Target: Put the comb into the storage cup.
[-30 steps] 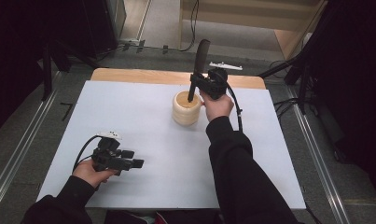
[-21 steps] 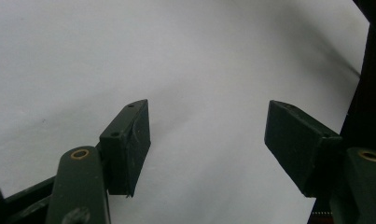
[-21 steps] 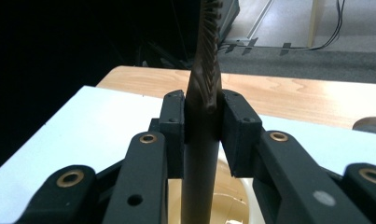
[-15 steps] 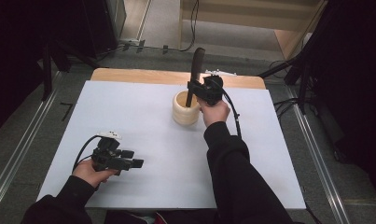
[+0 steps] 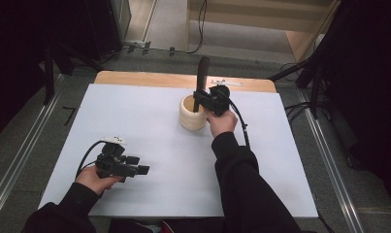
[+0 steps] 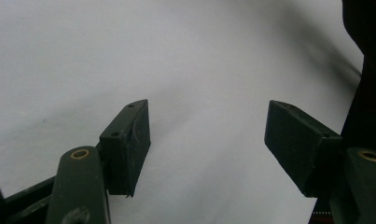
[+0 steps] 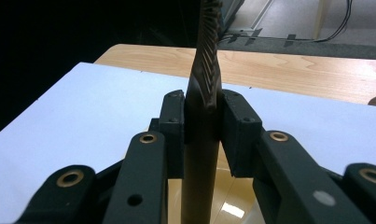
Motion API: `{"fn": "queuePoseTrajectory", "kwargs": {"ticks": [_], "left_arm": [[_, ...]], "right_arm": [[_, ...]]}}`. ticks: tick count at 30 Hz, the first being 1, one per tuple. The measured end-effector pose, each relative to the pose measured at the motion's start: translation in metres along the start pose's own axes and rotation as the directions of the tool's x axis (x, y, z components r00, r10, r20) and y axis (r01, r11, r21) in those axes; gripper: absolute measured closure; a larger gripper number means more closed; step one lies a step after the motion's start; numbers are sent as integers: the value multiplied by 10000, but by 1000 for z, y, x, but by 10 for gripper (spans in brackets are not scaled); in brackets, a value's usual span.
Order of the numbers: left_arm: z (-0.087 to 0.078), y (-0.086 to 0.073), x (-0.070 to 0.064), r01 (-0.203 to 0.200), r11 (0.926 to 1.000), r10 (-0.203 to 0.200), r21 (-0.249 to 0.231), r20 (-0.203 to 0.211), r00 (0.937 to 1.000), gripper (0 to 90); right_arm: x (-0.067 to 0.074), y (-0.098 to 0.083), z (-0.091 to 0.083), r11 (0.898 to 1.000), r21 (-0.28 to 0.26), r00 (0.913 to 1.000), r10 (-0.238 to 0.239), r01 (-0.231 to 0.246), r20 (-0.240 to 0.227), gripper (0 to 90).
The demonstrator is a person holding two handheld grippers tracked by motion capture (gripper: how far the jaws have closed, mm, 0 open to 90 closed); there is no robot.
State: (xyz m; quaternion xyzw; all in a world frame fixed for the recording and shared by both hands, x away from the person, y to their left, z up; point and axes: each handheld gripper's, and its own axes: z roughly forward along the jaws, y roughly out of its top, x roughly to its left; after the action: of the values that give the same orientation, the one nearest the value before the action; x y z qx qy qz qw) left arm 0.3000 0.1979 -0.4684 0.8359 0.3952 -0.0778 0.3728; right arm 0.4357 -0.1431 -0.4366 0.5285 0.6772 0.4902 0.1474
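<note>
A dark comb (image 5: 203,73) stands upright with its lower end inside a cream round cup (image 5: 192,115) at the back middle of the white table. My right gripper (image 5: 199,98) is shut on the comb's shaft just above the cup's rim. In the right gripper view both pads (image 7: 174,121) press on the comb (image 7: 205,70), whose toothed part rises above them, and the cup's glossy inside (image 7: 232,205) shows below. My left gripper (image 5: 140,170) rests low at the front left of the table. Its jaws stand open over bare table, with nothing between the fingers (image 6: 129,140).
The white tabletop (image 5: 135,121) has a wooden strip (image 5: 149,78) along its far edge, with a small pale object (image 5: 227,82) lying on it. Cables trail from both grippers. Dark stands and a metal rail (image 5: 18,160) flank the table.
My right gripper has sunk with the comb, bringing its lower end down into the cup. The left gripper has stayed where it was.
</note>
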Motion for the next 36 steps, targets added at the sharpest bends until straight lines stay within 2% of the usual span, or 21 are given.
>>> {"fn": "queuePoseTrajectory", "kwargs": {"ticks": [6,11,16,25,31,34,36], "left_arm": [[0,0,0,-14,10000,14,26,2,10000,316],[0,0,0,-18,10000,18,47,0,10000,316],[0,0,0,-4,10000,4,41,4,10000,316],[0,0,0,-13,10000,13,33,1,10000,317],[0,0,0,11,10000,-11,45,-26,10000,316],[0,0,0,13,10000,-13,46,-37,10000,316],[-1,0,1,39,10000,-39,9,-25,10000,316]], "right_arm": [[1,-7,3,9998,133,9999,-139,140,-52,700],[0,-9,3,9997,225,9999,-64,66,-122,700],[2,-10,2,9990,287,9993,-344,348,-170,690],[2,-12,-14,9949,-411,9952,-929,916,-312,515],[-2,-12,-26,9942,-286,9925,-1057,1041,-610,425],[-3,-12,-33,9949,-266,9932,-992,978,-606,399],[-4,-14,-36,9961,-93,9952,-876,873,-447,388]]}}
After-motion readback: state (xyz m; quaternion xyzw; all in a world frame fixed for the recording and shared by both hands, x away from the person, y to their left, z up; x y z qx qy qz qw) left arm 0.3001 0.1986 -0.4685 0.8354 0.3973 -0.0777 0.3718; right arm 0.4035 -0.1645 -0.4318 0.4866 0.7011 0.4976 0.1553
